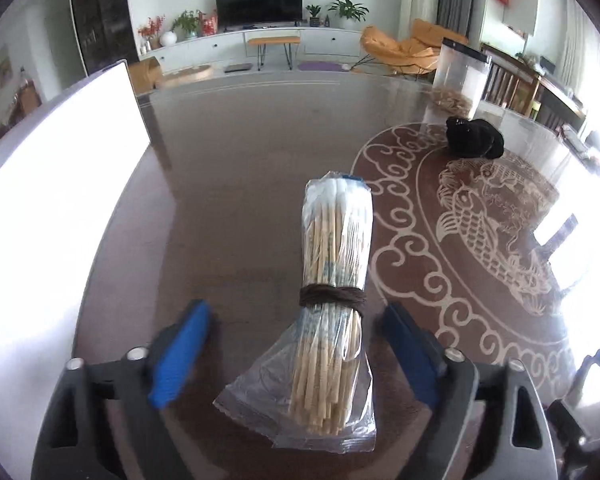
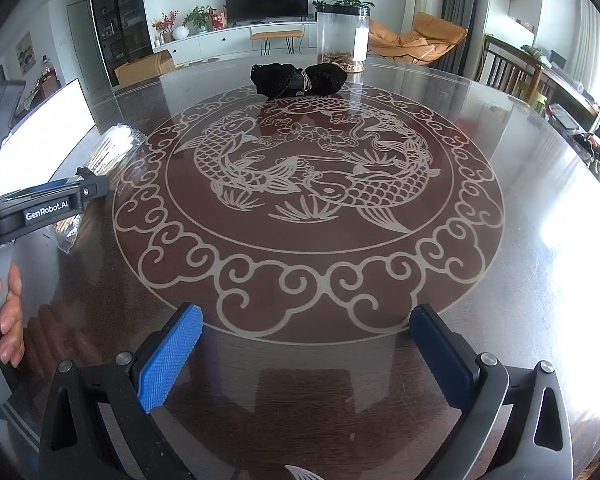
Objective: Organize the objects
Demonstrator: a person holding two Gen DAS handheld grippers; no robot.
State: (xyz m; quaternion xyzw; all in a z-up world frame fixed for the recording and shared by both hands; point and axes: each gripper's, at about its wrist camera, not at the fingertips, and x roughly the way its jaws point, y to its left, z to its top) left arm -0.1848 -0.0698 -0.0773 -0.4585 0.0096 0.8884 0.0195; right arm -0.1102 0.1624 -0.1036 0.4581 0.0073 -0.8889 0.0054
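Observation:
A bundle of bamboo sticks in a clear plastic bag, tied with a dark band, lies on the glass-topped round table. My left gripper is open, its blue pads either side of the bundle's near end without touching it. The bundle also shows in the right wrist view, partly hidden behind the left gripper. A black cloth bundle lies at the far side of the table, also seen in the left wrist view. My right gripper is open and empty above the fish pattern's near rim.
A clear canister with brown pieces at its bottom stands behind the black bundle; it also shows in the left wrist view. A bright white panel stands at the table's left edge. Chairs and clutter are at the right.

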